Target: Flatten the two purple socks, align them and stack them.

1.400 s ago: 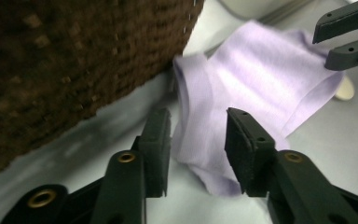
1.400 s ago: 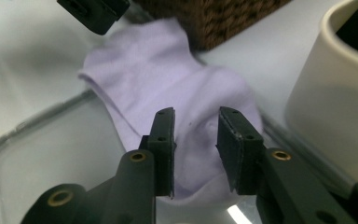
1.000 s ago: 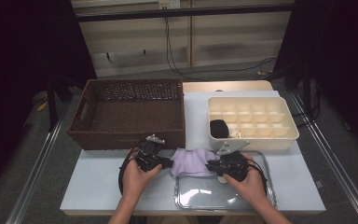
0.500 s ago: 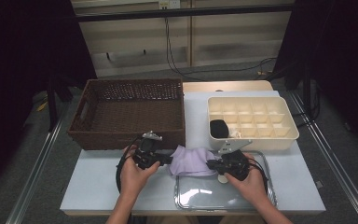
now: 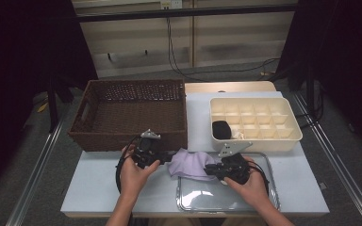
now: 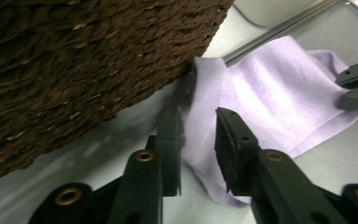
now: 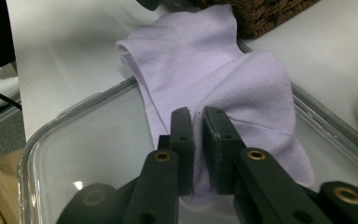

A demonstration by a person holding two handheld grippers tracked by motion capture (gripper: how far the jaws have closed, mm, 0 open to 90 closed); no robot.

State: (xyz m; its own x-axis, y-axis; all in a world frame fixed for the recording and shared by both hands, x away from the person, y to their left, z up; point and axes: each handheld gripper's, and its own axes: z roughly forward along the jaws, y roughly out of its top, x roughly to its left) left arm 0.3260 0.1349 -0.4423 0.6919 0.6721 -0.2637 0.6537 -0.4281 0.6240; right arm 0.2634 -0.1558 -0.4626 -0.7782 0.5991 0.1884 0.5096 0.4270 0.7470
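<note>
At nine o'clock on the pale table point(image 5: 99, 186) stands the dark brown woven wicker basket point(image 5: 131, 113), empty as far as the high view shows. Just in front of its near right corner sit the left tongs point(image 5: 162, 156); in the left gripper view point(image 6: 198, 135) their jaws have just been opening and now stand a little apart, with the left edge of the lilac knitted sock point(image 5: 191, 163) lying between them, the pads no longer pressing on it.

The sock lies at the centre, towards six o'clock, draped over the far left rim of the clear plastic tray point(image 5: 268, 197), one end on the table beside the basket, the other inside the tray.

The right tongs point(image 5: 211, 169) pinch its right end; the right gripper view point(image 7: 198, 121) shows a fold of cloth caught in the narrow gap, though those jaws too have just been easing open.

At two o'clock the cream plastic divided box point(image 5: 283, 136) holds a black rolled bundle point(image 5: 221, 129) in its near left cell, with something pale beside it.

By my judgement one item is stowed; the lilac sock is mid-handling, not yet folded or put in a cell.

No brand, label or writing can be read.
</note>
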